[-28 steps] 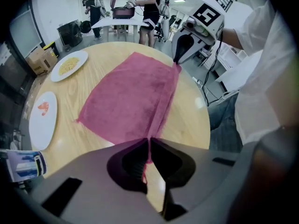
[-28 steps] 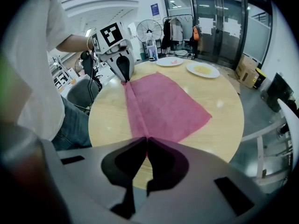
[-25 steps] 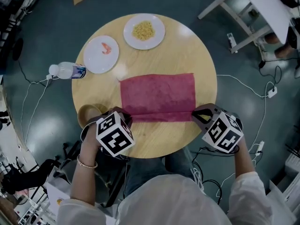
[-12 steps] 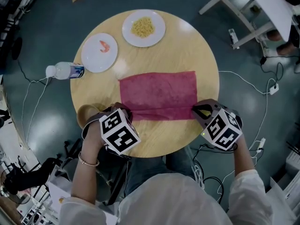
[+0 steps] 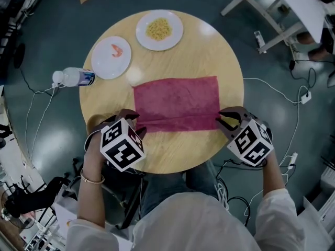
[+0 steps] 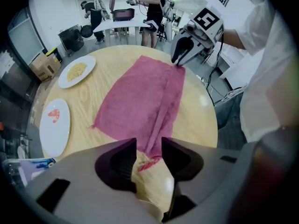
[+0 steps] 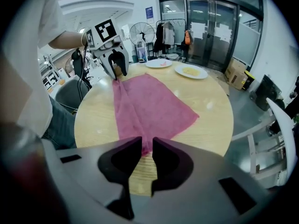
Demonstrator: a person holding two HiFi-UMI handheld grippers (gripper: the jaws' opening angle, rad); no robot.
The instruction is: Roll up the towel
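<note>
— Opening, is the left gripper [image 6: 148, 146]?
— Yes, its jaws have just been parting, and the towel's [image 5: 177, 101] folded near corner lies loose between them on the table [image 5: 178, 153].
— And the right gripper [image 7: 147, 146]?
— Parting too, only a slit, with the other near corner in the gap.

The person wears a loose white top [image 5: 193, 226] with long sleeves [image 5: 280, 213], blue jeans [image 5: 165, 190], and a thin bangle [image 5: 90, 179] on the left wrist. The left gripper [image 5: 135, 123] and right gripper [image 5: 222, 120] have grey bodies and dark jaws. Each carries a white cube [image 5: 121, 144] printed with black square markers.
</note>
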